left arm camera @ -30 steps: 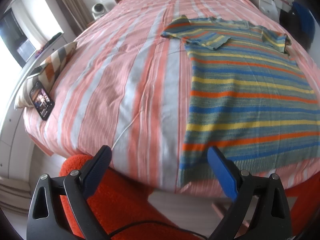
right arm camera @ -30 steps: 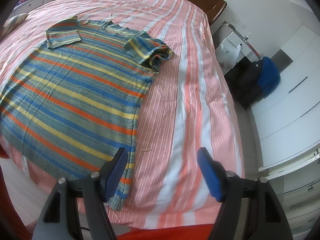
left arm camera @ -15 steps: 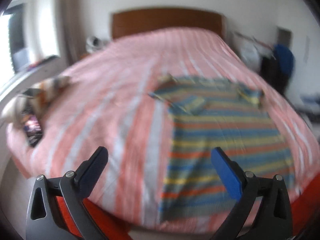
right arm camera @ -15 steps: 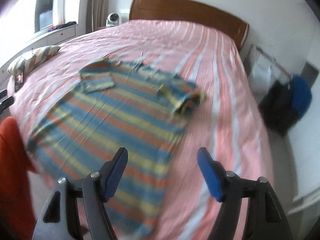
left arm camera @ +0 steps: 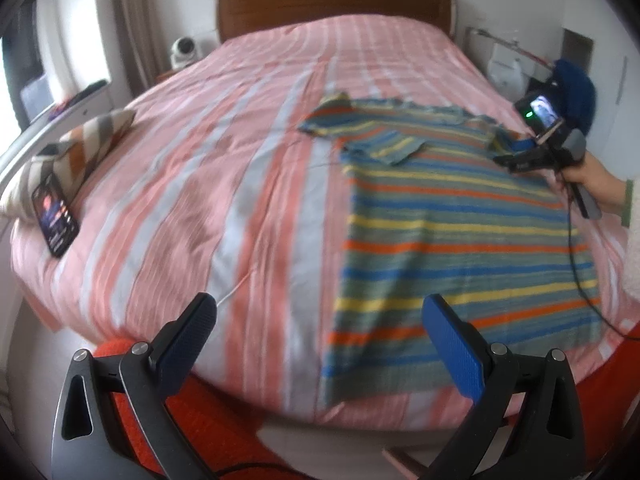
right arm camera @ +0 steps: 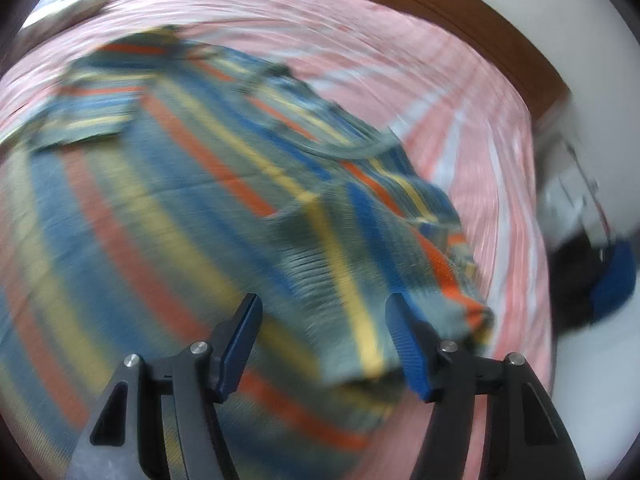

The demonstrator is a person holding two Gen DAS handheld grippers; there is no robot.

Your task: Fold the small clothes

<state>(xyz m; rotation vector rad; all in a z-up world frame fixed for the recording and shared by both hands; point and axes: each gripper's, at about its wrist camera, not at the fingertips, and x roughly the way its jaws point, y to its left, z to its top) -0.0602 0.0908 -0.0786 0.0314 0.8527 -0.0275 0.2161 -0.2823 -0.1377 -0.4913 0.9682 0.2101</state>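
Sweaters: one striped sweater [left arm camera: 460, 220] on the bed [left arm camera: 240, 152].
Left gripper [left arm camera: 320, 344]: fingers wide apart, empty.
Right gripper [right arm camera: 324, 344]: fingers closing, apart over the crumpled sleeve [right arm camera: 420, 240].
Blurred: sleeve edges.

left gripper [left arm camera: 318, 334] wide open, right gripper [right arm camera: 324, 344] narrowing, empty

My left wrist camera sits back past the foot of the bed [left arm camera: 280, 184], angled down, facing the headboard [left arm camera: 336, 4] at 12 o'clock. It takes in the whole striped shirt [left arm camera: 460, 240] from a distance, and my right gripper [left arm camera: 508, 156] at 2 o'clock. My right wrist camera hangs close over the shirt's folded sleeve [right arm camera: 400, 248], tilted steeply down; its picture is blurred. Both views share the shirt, the bedcover and the headboard.
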